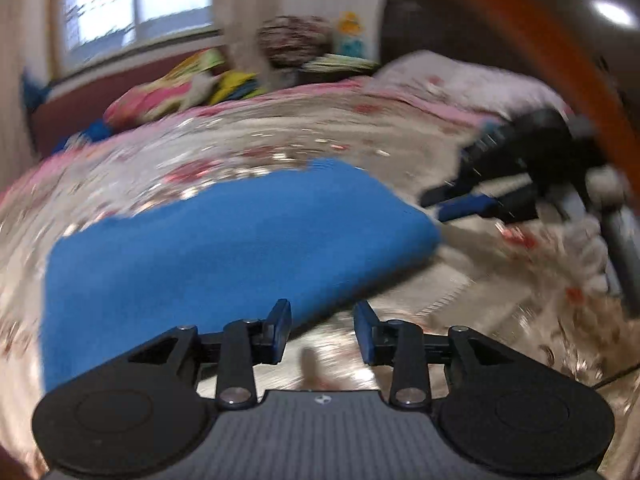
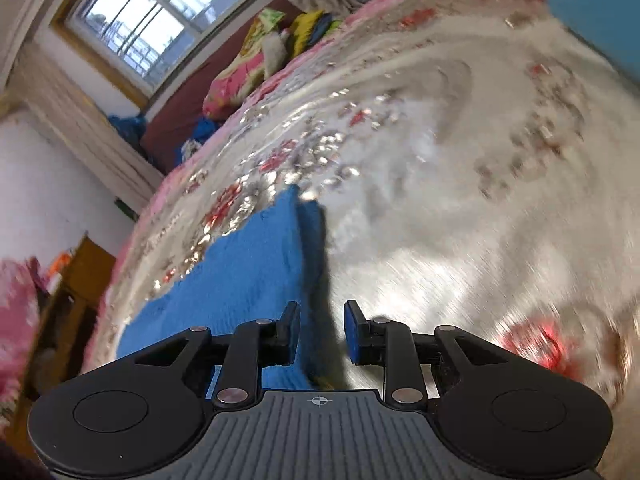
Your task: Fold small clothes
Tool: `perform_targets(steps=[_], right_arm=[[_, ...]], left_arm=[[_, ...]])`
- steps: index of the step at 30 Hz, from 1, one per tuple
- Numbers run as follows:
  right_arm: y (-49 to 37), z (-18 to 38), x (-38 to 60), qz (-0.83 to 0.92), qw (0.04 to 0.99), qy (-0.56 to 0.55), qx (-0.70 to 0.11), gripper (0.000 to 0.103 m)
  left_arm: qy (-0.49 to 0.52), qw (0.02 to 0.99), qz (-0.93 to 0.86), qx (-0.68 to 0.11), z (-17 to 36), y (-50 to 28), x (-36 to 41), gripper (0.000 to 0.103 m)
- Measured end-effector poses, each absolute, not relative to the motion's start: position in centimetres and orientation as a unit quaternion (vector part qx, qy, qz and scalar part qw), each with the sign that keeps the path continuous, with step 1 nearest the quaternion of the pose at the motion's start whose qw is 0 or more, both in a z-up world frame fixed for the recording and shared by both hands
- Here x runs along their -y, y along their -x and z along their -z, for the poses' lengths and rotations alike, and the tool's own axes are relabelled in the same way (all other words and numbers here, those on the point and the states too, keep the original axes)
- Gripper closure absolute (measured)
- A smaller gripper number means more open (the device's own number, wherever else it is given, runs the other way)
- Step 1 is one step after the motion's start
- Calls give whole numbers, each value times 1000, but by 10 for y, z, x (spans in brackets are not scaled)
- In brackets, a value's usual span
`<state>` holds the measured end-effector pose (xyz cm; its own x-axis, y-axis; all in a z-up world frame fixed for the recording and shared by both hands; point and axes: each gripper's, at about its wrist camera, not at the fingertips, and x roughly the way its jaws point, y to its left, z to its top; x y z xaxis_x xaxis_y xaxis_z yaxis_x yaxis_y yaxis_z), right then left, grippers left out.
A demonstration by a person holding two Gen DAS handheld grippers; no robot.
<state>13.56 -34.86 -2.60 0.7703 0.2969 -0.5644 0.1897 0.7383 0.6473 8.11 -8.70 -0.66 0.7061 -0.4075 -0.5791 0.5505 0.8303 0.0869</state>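
A blue cloth (image 1: 208,252) lies folded flat on the floral bedspread (image 1: 224,148), and it also shows in the right wrist view (image 2: 244,280). My left gripper (image 1: 322,320) is open and empty, just above the cloth's near edge. My right gripper (image 2: 322,322) is open and empty, above the cloth's right edge. In the left wrist view the right gripper (image 1: 472,196) shows at the right, past the cloth's far corner, under an orange sleeve (image 1: 532,48). Both views are motion-blurred.
Pillows and colourful bedding (image 1: 188,84) are piled at the bed's far side under a window (image 1: 136,0). A dark headboard (image 1: 460,12) stands at the right. A wooden cabinet (image 2: 72,300) stands left of the bed. A light-blue item (image 2: 600,28) lies at the far right.
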Motion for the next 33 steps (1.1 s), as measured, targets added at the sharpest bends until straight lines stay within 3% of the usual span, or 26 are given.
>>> perform_targets(steps=[10,19,25,29,33], right_arm=[[-127,53,403,-74,821,-468,-319,72],[-123,73,425,-82,783,-533,-309,71],[-119,72,427,-85,783,-536,-303,70],[-123,67,423,-97,789,-528,-299,63],[-141,58,413,-105,800,-509,-299,56]], left_arm=[[-305,910,212,-185,37,-75,180,55],[-381,897,177,-137,48,-81,209,52],[-380,897,174,-145,45,-94,215,53],[-342,904,194,-166,38,-99,205,71],[-281,919,207,-183,25,-102,191,79]])
